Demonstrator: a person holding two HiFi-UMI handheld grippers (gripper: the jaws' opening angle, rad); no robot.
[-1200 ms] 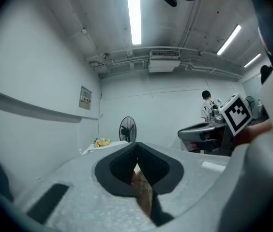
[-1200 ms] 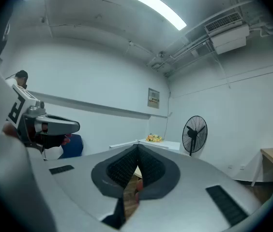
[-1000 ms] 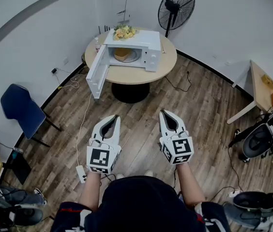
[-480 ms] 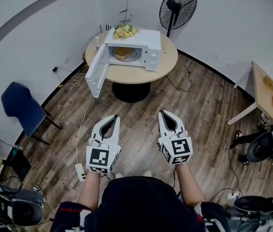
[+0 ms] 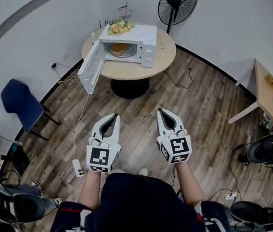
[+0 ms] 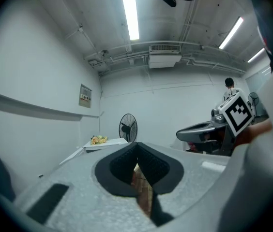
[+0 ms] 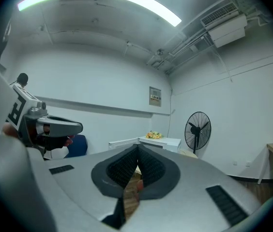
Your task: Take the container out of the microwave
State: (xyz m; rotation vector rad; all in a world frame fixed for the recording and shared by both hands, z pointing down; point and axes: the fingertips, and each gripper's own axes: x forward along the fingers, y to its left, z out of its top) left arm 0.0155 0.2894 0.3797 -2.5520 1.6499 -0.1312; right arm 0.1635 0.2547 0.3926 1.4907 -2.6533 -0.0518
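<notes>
Two grippers are held side by side over the wooden floor, pointing level towards the round table (image 5: 136, 70); the left gripper (image 5: 115, 116) has its jaws pressed together at the tips with nothing between them, and the right gripper (image 5: 160, 111) is likewise closed and empty; both are well apart from the white microwave (image 5: 145, 38) on the table, whose door (image 5: 89, 67) hangs open to the left; inside sits the container (image 5: 119, 49), seemingly a tan bowl, too small to make out; yellow flowers (image 5: 118, 27) lie on the microwave's top.
</notes>
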